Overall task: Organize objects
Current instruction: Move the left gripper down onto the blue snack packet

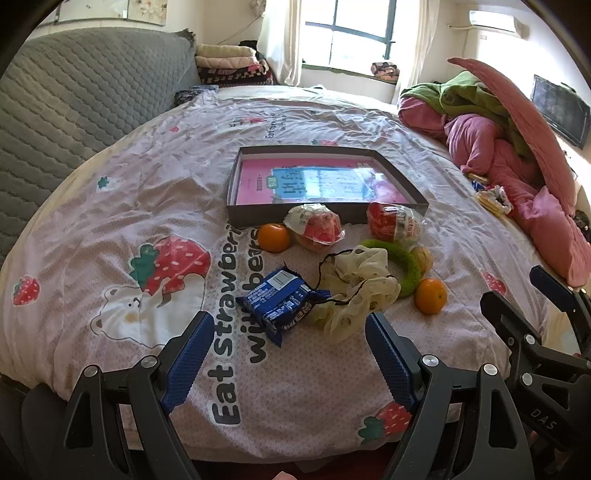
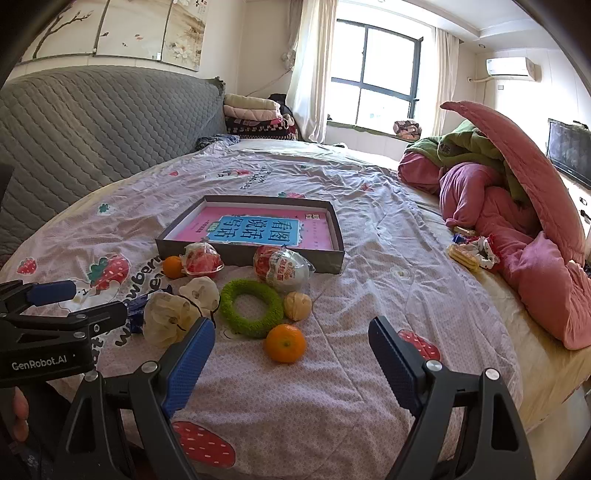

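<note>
Left wrist view: low over the near edge of the bed (image 1: pixel 147 206), facing forward along its own fingers toward the window (image 1: pixel 347 33); blue snack packet (image 1: pixel 282 304) nearest. Right wrist view: same height and heading, set further right; nearer orange (image 2: pixel 285 343) closest. Shared field: the grey box (image 1: pixel 325 214) (image 2: pixel 251 254), the green ring (image 1: pixel 406 266) (image 2: pixel 251 312), the bedding beyond. Each view catches the other gripper at its edge.
</note>
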The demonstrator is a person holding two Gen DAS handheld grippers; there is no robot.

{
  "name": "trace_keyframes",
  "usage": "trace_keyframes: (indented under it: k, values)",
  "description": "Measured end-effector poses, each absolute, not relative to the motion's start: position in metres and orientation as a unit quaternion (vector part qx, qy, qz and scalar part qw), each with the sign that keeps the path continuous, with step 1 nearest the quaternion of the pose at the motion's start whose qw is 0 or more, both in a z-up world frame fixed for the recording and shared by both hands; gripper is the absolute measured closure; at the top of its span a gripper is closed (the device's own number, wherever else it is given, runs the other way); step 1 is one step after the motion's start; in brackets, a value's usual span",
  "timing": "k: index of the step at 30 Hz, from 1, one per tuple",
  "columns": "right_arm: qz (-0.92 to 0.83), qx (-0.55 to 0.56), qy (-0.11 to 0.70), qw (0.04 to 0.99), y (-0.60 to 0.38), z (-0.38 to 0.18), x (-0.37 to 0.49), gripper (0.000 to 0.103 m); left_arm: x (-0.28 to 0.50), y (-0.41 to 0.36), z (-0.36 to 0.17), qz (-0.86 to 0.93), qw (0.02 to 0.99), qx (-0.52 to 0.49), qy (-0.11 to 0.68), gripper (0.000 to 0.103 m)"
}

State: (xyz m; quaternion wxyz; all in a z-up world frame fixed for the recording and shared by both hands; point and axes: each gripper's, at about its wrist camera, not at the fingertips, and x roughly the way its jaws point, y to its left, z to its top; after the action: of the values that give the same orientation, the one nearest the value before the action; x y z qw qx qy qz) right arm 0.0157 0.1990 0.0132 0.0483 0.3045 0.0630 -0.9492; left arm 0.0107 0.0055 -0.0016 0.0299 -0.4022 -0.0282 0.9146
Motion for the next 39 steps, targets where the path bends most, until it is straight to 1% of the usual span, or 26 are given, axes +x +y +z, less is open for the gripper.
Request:
trace_keyframes:
  k: [15,25,35,39]
  values:
    - [-0.946,0.313,0.064,0.049,0.197,0.007,0.013,0.018,0.007,-0.001,-0.011,0.910,0.028,-0.413,-0.036,0.018]
    - [-0.941,0.330,0.056,0.045,0.204,-0.007,0.006,0.018,-0.001,-0.003,-0.039,0.895,0.023,-0.444,-0.023,0.018]
    - [-0.936,0.344,0.058,0.051,0.206,-0.023,-0.002,0.018,-0.011,-0.006,-0.055,0.895,0.039,-0.444,-0.012,0.018]
    - [-0.932,0.352,0.059,0.054,0.209,-0.031,-0.008,0.018,-0.020,-0.014,-0.063,0.893,0.042,-0.447,-0.020,0.018]
